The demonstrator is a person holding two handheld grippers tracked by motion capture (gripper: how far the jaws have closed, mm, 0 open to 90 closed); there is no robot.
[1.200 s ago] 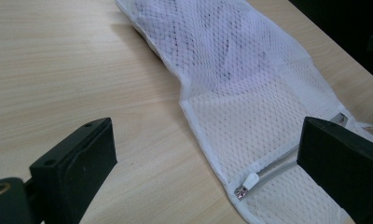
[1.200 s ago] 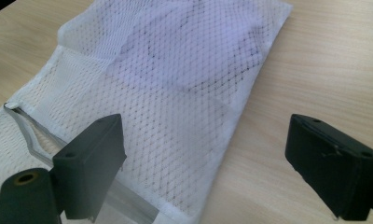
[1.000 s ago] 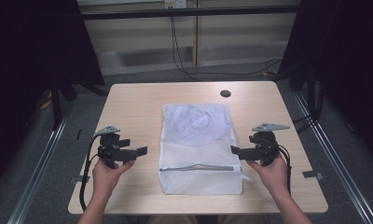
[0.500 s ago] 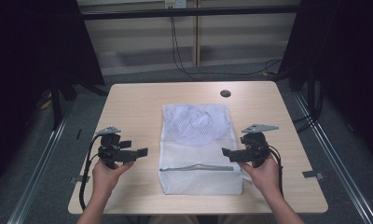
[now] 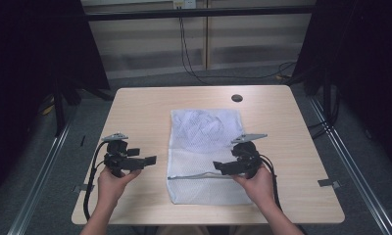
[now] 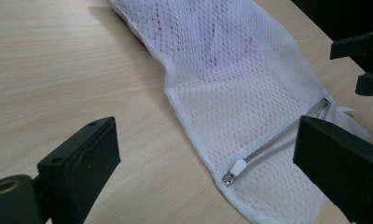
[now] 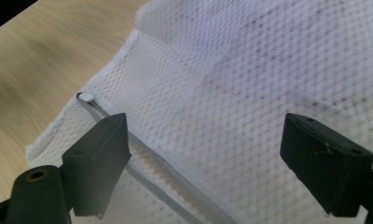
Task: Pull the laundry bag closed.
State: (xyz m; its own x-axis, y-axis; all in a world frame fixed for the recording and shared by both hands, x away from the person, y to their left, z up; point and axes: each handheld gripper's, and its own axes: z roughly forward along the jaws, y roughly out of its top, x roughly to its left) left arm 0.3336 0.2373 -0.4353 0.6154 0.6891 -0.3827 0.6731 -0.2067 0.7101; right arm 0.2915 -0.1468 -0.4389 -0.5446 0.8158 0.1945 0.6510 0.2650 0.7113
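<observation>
- Bag [image 5: 206,147]: white open-weave mesh cloth, matt, with smooth cloth edging.
- Zip [image 6: 273,148]: grey, with a white plastic-looking pull [image 6: 237,167].
- Table [image 5: 145,112]: pale wood-grain top, smooth, low sheen.
- Gripper jaws: matt black plastic.

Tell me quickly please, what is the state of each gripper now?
Left gripper: open, holding nothing, beside the mesh bag.
Right gripper: open, holding nothing, jaws over the mesh bag near its zipper.
</observation>
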